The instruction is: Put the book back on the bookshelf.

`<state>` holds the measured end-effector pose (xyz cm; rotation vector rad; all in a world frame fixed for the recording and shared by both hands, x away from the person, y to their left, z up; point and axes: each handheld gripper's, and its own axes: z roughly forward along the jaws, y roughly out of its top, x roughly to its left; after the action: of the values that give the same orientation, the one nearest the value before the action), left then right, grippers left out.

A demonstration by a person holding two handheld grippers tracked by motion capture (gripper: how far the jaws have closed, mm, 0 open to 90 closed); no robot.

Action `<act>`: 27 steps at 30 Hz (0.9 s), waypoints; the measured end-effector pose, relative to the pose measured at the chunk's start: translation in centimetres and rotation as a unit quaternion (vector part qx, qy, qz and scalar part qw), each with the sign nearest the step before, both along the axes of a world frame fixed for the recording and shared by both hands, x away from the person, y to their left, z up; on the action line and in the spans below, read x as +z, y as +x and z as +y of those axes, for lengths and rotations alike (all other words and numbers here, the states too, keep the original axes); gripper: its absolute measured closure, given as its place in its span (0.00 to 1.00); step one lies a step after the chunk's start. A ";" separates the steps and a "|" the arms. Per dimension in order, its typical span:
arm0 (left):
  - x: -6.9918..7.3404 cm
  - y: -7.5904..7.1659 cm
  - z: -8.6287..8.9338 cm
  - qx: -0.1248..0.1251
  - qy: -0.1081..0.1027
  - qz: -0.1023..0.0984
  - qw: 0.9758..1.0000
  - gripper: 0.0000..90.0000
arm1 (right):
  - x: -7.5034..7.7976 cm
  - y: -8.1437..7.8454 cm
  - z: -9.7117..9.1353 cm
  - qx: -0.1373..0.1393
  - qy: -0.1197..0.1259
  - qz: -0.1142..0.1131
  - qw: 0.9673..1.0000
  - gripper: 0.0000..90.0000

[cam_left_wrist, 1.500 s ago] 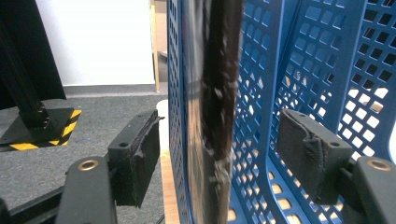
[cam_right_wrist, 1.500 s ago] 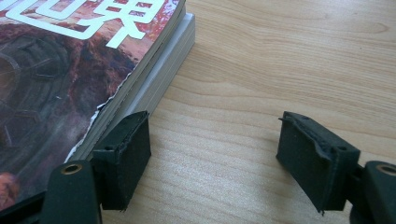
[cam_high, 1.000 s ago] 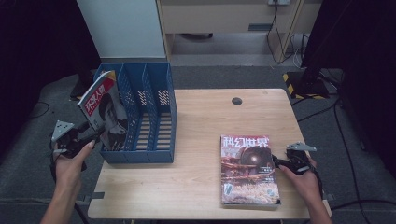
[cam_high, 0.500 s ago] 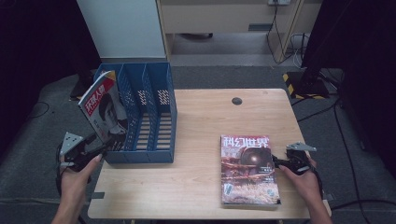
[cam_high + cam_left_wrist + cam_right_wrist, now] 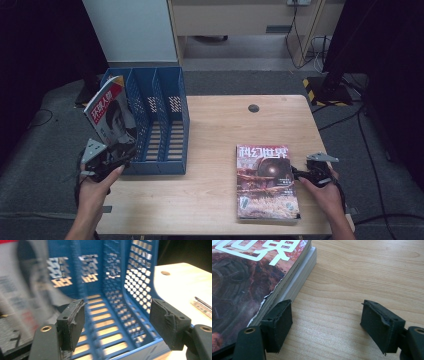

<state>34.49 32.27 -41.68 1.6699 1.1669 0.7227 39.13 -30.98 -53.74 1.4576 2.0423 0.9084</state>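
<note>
Left gripper (image 5: pixel 117 161) withdrew from magazine (image 5: pixel 107 115); fingers (image 5: pixel 71 322) open, empty.

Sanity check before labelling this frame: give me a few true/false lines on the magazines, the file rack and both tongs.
1. A magazine stands in the leftmost slot of the blue file rack. True.
2. The left tongs grip that magazine. False: they are open, in front of the rack, with nothing between the jaws.
3. A stack of magazines lies flat on the table. True.
4. The right tongs are closed on the stack. False: they are open, at its right edge.
5. The rack's two right slots hold books. False: they are empty.
</note>
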 end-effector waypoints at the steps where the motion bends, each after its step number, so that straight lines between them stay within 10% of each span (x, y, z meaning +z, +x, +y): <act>1: 0.0 0.2 -0.6 -0.005 0.001 0.000 1.000 0.31 | 0.0 0.0 0.0 0.000 0.000 0.000 1.000 0.28; 27: -1.9 4.8 -15.0 -0.107 -0.012 0.040 0.993 0.29 | 2.2 -0.6 -0.2 0.009 0.007 -0.040 0.999 0.55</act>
<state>39.31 17.28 -43.61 1.7857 1.0265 0.5091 38.52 -31.21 -51.54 1.3896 1.9972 0.9743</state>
